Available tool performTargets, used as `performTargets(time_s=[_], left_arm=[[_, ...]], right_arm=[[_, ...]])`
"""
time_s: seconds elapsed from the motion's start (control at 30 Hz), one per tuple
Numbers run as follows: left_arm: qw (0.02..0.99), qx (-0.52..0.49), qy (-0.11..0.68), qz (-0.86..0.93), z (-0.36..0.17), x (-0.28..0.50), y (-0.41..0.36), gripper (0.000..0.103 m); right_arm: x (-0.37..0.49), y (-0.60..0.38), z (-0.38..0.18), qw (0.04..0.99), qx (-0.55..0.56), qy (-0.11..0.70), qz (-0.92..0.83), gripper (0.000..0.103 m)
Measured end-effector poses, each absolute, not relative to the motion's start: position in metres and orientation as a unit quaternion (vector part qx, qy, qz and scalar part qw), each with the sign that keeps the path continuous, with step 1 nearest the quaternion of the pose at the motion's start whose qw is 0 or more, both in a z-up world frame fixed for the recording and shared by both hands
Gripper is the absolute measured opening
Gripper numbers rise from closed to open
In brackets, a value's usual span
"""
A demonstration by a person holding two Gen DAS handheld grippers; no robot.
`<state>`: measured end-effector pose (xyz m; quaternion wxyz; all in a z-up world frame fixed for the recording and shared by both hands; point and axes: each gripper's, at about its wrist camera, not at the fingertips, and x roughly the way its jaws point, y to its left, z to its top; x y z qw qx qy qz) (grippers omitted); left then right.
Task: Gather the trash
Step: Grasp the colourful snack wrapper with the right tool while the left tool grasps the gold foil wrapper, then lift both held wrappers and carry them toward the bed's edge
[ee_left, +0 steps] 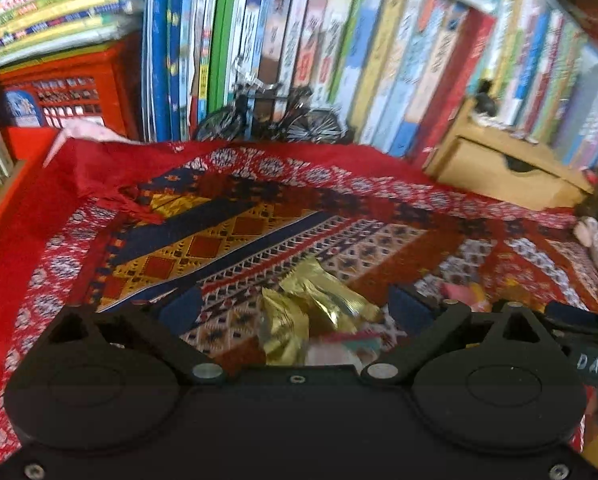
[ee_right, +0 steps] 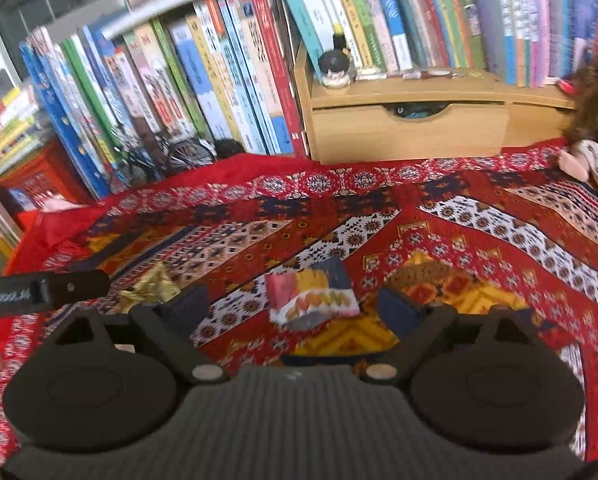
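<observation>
Patterned red cloth (ee_right: 479, 216) covers the table and serves as landmark for all else. Behind the cloth's far edge: a long row of upright books (ee_right: 227, 80), filling the background in both wrist views. Also behind the far edge, right part: a wooden drawer box (ee_right: 411, 128), with a small round dark jar (ee_right: 334, 66) on its top left corner. At the cloth's right edge: a doll (ee_right: 591, 156), partly cut off by the frame. Behind the far edge, left part: a black model bicycle (ee_left: 267, 116) standing against the books, and left of it a red box (ee_left: 63, 92) with a flat stack of books on top. Left gripper (ee_left: 295, 308): jaws spread wide, nothing pinched; blue pads on either side of a crumpled gold wrapper (ee_left: 319, 300), which lies on the cloth between the fingers, no contact seen. Right gripper (ee_right: 293, 306): jaws likewise spread wide, nothing pinched; a colourful snack wrapper (ee_right: 313, 292) lies on the cloth between its fingers, near the cloth's middle, apart from both pads. Gold wrapper sits left of the snack wrapper in the right wrist view, just beyond a black part of the left gripper. Both views motion-blurred.
</observation>
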<state>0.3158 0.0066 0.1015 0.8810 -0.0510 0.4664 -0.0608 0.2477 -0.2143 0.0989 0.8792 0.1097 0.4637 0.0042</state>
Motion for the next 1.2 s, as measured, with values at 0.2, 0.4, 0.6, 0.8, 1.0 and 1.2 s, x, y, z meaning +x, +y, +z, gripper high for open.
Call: performTargets(time_s=[0.2, 0.4, 0.6, 0.8, 1.0, 1.2], left_arm=[[0.868, -0.064, 0.488, -0.059, 0.076, 0.347, 0.001, 0.097], [0.859, -0.062, 0.504, -0.067, 0.062, 0.36, -0.012, 0.093], [0.843, -0.091, 0.525, -0.072, 0.048, 0.366, -0.011, 0.072], [0.835, -0.113, 0.532, -0.078, 0.04, 0.365, -0.007, 0.04], [0.842, -0.123, 0.514, -0.105, 0.055, 0.356, -0.01, 0.023], [0.846, -0.118, 0.505, -0.124, 0.073, 0.342, -0.018, 0.022]], right_arm=[[0.272, -0.215, 0.07, 0.865, 0.102, 0.492, 0.005, 0.083], [0.281, -0.213, 0.053, 0.857, 0.108, 0.503, 0.016, 0.08], [0.288, -0.207, 0.045, 0.856, 0.097, 0.508, 0.016, 0.07], [0.286, -0.206, 0.046, 0.858, 0.081, 0.507, 0.019, 0.05], [0.279, -0.209, 0.055, 0.856, 0.1, 0.507, 0.021, 0.038], [0.266, -0.214, 0.065, 0.857, 0.109, 0.504, 0.016, 0.034]])
